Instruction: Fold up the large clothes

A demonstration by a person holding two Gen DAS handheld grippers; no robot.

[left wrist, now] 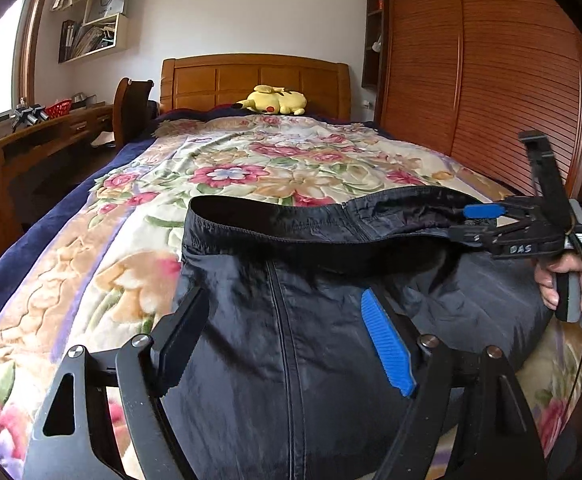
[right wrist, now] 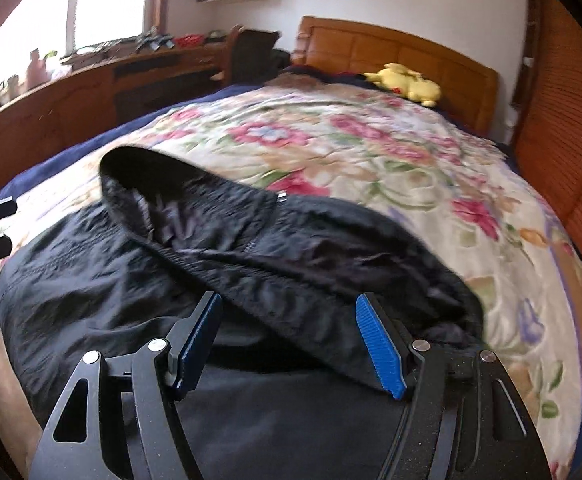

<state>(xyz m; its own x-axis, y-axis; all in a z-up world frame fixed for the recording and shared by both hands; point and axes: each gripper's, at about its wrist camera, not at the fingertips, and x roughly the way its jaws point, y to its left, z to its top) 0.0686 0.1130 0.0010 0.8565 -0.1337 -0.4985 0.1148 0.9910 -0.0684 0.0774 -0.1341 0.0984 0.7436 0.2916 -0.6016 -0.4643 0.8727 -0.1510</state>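
The left tool (left wrist: 287, 344), a black two-finger frame with ribbed blue pads, is held with its jaws spread wide, and nothing is pressed between them. The right tool (right wrist: 289, 344), of the same black and blue make, is likewise held apart and empty, tilted downward. In the left wrist view, the right tool's grey handle is clasped by a hand (left wrist: 559, 284) at the frame's right edge.
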